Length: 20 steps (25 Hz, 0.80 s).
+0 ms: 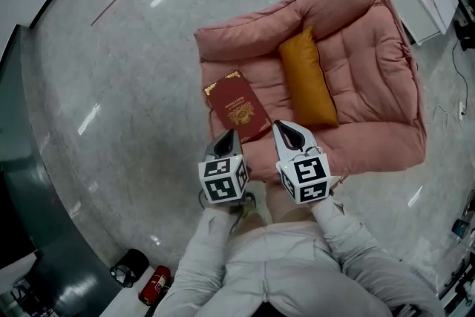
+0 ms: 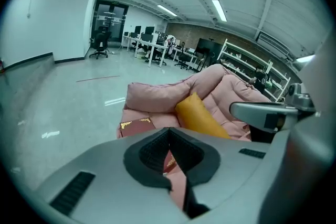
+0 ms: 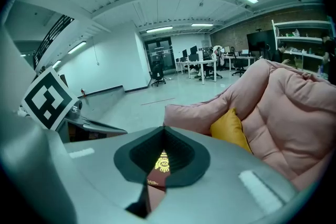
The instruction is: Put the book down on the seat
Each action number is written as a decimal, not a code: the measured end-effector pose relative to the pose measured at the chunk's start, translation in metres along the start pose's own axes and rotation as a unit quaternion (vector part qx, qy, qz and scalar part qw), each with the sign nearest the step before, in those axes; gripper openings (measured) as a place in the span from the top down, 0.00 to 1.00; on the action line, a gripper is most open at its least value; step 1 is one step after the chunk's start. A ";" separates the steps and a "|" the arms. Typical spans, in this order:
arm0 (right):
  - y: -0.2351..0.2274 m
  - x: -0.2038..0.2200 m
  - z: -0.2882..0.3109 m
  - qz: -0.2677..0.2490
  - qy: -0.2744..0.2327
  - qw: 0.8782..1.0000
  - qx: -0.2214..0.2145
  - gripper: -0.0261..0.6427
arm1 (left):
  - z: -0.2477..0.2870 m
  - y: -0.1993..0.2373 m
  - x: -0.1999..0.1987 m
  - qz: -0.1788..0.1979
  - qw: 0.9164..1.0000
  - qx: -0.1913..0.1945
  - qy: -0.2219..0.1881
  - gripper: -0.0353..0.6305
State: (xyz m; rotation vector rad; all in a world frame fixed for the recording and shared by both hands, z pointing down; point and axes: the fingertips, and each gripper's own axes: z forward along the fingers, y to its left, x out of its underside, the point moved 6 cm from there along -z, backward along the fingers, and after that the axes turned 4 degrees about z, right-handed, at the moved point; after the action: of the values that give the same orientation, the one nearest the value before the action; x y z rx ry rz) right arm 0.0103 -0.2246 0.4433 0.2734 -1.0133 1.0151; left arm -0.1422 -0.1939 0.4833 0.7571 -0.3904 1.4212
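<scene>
Left claw (image 1: 228, 134) and right claw (image 1: 283, 127) are both closed, gripping nothing. The book (image 1: 237, 106) lies flat on the seat (image 1: 371, 48).

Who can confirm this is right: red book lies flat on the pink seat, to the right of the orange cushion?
Not right. The red book lies to the left of the orange cushion, not the right, as the head view shows. The rest holds: it lies flat on the pink seat.
</scene>
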 end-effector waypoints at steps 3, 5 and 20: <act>0.006 -0.001 -0.010 0.000 0.002 1.000 -0.007 0.96 | -0.014 -0.003 -0.005 0.006 1.000 0.001 -0.003 0.94; 0.013 -0.001 -0.016 -0.006 0.005 1.000 -0.015 0.96 | -0.024 -0.006 -0.007 0.013 1.000 0.006 -0.006 0.94; 0.033 -0.003 -0.037 -0.041 0.020 0.998 -0.050 0.96 | -0.073 -0.008 -0.015 0.024 0.999 0.005 -0.029 0.94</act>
State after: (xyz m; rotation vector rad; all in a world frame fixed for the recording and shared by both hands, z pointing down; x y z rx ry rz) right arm 0.0044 -0.1854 0.4131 0.2093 -1.0062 0.8898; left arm -0.1508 -0.1551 0.4195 0.8034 -0.4488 1.4487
